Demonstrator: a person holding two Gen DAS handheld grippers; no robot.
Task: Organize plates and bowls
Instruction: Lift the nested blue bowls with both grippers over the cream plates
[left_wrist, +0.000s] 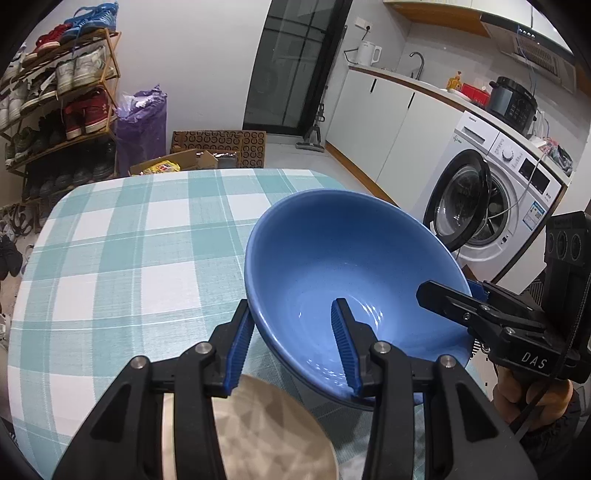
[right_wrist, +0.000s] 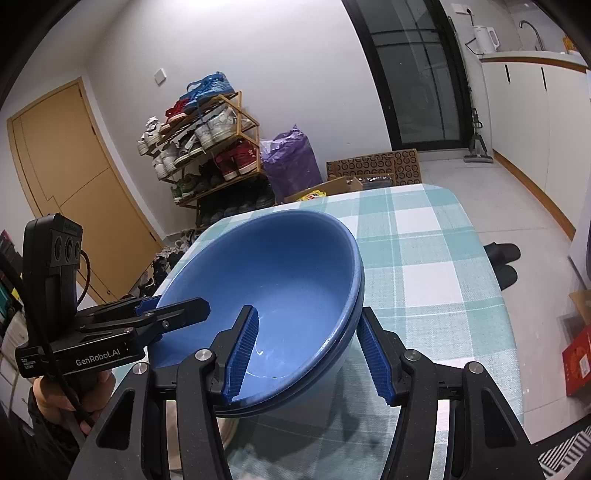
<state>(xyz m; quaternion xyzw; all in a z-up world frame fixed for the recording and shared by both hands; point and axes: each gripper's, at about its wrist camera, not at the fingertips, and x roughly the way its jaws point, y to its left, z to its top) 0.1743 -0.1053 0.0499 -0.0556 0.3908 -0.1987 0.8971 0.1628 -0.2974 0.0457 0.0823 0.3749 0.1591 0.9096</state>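
On the bench: a teal-and-white checked cloth (left_wrist: 122, 236) covers the top, and the task's things sit toward its near edge.
Blue bowl (left_wrist: 351, 277): seen tilted between both tools, over the bench; in the right wrist view a second blue rim shows just under the upper one, so it looks like two nested bowls, though I cannot tell for certain.
Left tool (left_wrist: 295, 343): its fingers straddle the bowl's near rim, one blue pad inside the bowl at about 5 o'clock of the bowl, the other outside against the wall at 7 o'clock; the outer pad touches the wall, but I cannot tell whether the inner one bears on it.
Right tool (right_wrist: 314, 350): same straddle on the opposite rim, one pad inside, one outside; a gap shows between the outer pad and the bowl wall, so the fingers stand apart.
Beige plate (left_wrist: 258, 435): lies on the bench below the left tool, at 6 o'clock in the left wrist view, partly hidden by the fingers.
Shoe rack (left_wrist: 59, 103): at 10 o'clock beyond the bench, full of shoes.
Purple bag (left_wrist: 142, 122): just beside the rack.
Washing machine (left_wrist: 498, 192): at 3 o'clock, door open.
Wooden door (right_wrist: 74, 184): at 9 o'clock in the right wrist view.
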